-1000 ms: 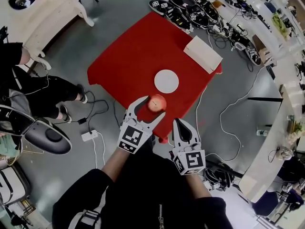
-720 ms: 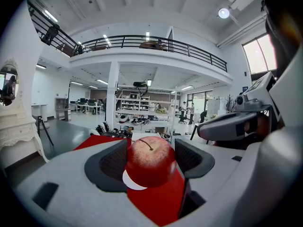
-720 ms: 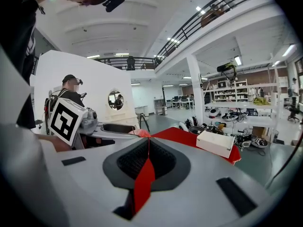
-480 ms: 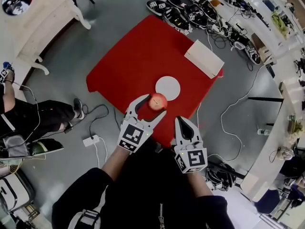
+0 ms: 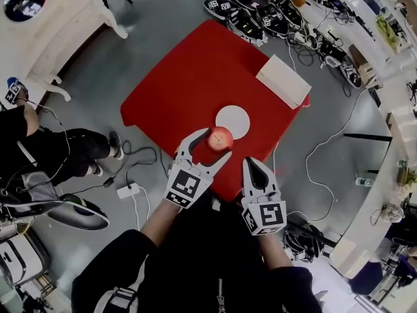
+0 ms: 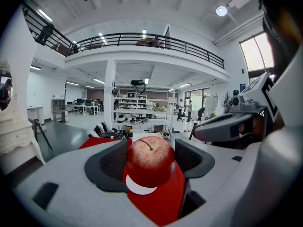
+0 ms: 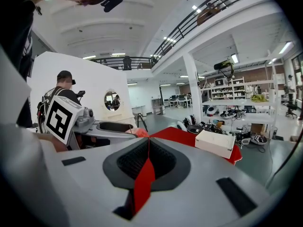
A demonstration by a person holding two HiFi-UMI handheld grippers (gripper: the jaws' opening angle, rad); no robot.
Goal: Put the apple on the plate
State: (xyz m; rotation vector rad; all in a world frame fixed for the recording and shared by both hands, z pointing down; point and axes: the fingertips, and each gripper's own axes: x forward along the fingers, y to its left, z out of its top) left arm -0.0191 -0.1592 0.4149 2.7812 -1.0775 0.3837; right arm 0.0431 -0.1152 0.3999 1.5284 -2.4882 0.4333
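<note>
L gripper [image 5: 212, 146] is clamping the apple [image 5: 220, 137] between both jaws, stem up. The fruit is hanging at the plate [image 5: 232, 120]'s near rim, on the person's side of it. In the left gripper view the plate is showing as a white crescent just under the apple, so it's probably not touching yet. R gripper [image 5: 253, 164] is sitting pinched together on nothing, nearer the person than the plate and a bit to its right.

Doing the step well, imo:
- Carry the apple on over the plate's middle.
- Bring it down level till the base is resting.
- Part the jaws slowly; a round fruit is likely to roll if it's dropped or nudged.
- R gripper is better staying clear of the plate.

Surface & room:
- The red table [image 5: 189, 77] is bearing the plate near its front edge.
- A white box [image 5: 283, 81] is lying beyond the plate, to the right.
- Dark gear [image 5: 254, 12] is crowding the grey floor [image 5: 163, 18] well beyond the plate.
- A power strip [image 5: 128, 189] w/ cables is lying on the floor, left of the plate.
- A person [image 5: 39, 149] is sitting farther left of the plate.
</note>
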